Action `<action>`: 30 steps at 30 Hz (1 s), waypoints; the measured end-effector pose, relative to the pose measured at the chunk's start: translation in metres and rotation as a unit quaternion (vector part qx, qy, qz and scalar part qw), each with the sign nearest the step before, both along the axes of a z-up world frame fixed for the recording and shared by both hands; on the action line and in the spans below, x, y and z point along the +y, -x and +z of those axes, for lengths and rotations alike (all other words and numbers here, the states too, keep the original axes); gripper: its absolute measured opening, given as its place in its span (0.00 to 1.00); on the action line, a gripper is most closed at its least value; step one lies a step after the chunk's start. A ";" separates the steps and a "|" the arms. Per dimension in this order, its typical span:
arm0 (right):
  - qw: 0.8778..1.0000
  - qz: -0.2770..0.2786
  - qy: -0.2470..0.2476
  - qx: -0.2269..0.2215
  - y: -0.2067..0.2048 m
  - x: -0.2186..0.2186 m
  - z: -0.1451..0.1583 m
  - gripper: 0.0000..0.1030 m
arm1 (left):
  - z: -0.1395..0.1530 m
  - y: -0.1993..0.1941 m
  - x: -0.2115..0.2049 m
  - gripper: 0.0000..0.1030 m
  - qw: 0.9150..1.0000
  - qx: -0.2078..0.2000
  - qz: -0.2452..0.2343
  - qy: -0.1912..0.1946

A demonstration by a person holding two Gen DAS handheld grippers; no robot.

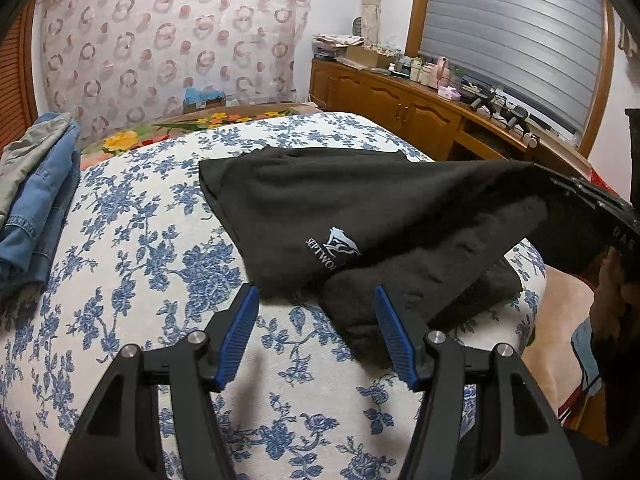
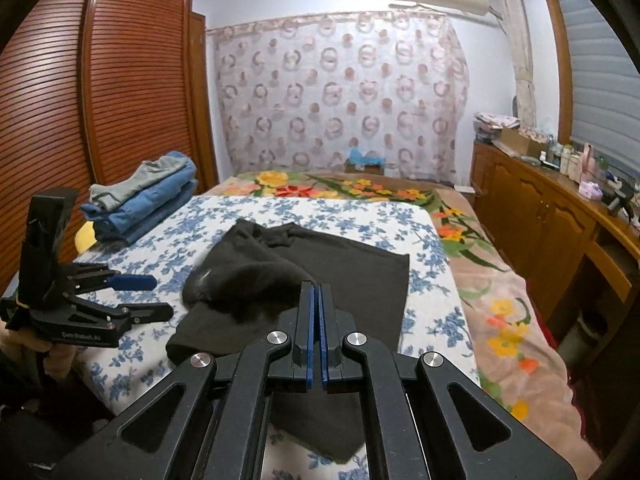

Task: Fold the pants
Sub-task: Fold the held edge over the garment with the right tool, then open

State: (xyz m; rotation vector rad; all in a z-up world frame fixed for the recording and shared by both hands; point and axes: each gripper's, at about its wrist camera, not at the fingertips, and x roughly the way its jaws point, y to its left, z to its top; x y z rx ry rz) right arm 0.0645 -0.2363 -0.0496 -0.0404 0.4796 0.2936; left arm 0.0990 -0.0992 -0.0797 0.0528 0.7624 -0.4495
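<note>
Slippage is the risk: right gripper (image 2: 319, 292) jaws pinch only a thin edge of the black fleece pants (image 1: 320, 208) lifted over the floral-sheeted bed (image 1: 140, 240); left gripper (image 1: 316, 300) jaws gape, empty.

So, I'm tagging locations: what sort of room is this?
Most likely a home bedroom: a bed with a floral sheet, a louvred wardrobe, folded clothes stacked on the bed.
</note>
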 end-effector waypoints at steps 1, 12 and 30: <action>1.000 -0.002 0.001 0.003 0.001 -0.002 -0.002 0.00 | -0.001 0.000 0.000 0.58 1.000 0.001 -0.001 -0.001; 0.998 -0.033 0.002 0.049 0.008 -0.025 -0.036 0.00 | -0.013 0.001 -0.010 0.58 1.000 0.012 -0.009 -0.013; 0.993 -0.033 -0.014 0.116 0.009 -0.037 -0.072 0.00 | -0.028 0.000 -0.010 0.58 0.999 0.033 -0.005 -0.024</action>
